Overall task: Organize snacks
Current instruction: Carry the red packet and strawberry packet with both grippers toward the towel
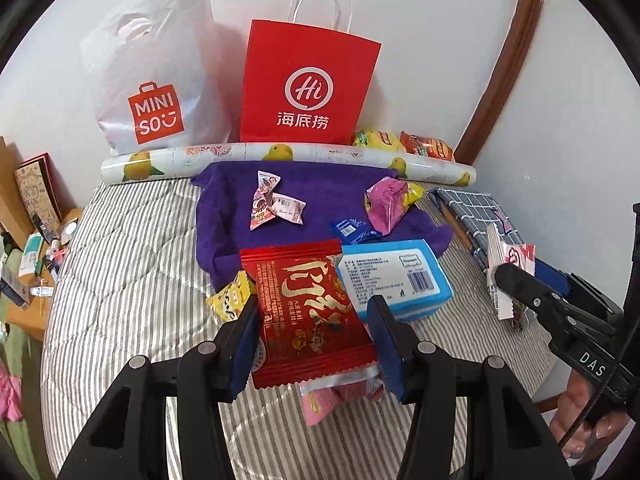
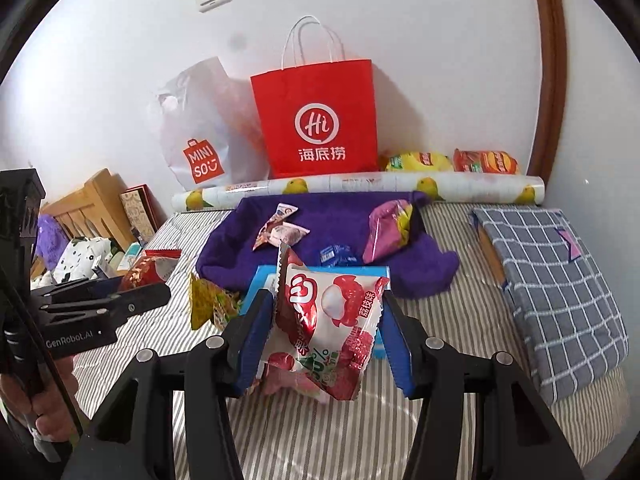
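Two claws, each gripping snack: left claw (image 1: 312, 344) red packet (image 1: 308, 316), right claw (image 2: 320, 340) lychee packet (image 2: 332, 332).

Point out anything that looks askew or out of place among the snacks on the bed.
Nothing looks spilled or torn. The purple towel lies rumpled, with small snack packets scattered loosely on it. A yellow packet sits half off its front edge. Two chip bags are wedged behind the patterned roll by the wall, apart from the rest.
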Action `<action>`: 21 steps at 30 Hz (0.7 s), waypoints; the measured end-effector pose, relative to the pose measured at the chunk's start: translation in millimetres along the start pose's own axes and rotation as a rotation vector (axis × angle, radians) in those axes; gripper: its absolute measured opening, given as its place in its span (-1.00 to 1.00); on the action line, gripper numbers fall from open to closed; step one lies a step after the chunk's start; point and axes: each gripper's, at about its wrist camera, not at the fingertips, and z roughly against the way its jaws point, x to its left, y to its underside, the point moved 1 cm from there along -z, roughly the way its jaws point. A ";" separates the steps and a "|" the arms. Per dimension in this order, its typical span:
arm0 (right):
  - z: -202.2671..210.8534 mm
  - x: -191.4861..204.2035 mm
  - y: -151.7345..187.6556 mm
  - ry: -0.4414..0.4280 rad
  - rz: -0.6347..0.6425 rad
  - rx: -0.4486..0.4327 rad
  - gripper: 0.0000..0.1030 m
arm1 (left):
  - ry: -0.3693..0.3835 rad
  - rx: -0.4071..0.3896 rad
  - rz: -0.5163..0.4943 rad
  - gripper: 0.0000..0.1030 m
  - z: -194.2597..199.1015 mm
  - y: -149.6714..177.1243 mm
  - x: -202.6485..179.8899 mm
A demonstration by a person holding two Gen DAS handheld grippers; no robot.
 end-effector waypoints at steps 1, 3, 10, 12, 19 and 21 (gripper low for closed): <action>-0.5 1.1 -1.6 -0.002 0.003 -0.003 0.03 | -0.002 -0.002 -0.001 -0.02 -0.7 -2.6 0.4; -2.4 2.9 -7.2 -0.002 0.012 -0.009 0.03 | -0.002 -0.005 0.000 -0.02 -1.4 -6.6 0.8; -11.3 5.4 -19.9 -0.003 0.013 -0.012 0.03 | 0.022 -0.013 0.000 -0.02 -11.3 -21.7 -4.1; -16.0 5.0 -22.1 -0.008 0.005 -0.006 0.03 | 0.028 -0.008 -0.004 -0.02 -16.7 -24.5 -6.2; -30.4 6.6 -31.8 0.004 0.010 0.000 0.03 | 0.029 0.003 -0.010 -0.02 -33.5 -36.1 -4.8; -36.6 6.0 -34.5 0.006 0.012 0.005 0.02 | 0.027 0.002 -0.008 -0.02 -38.3 -41.0 -2.6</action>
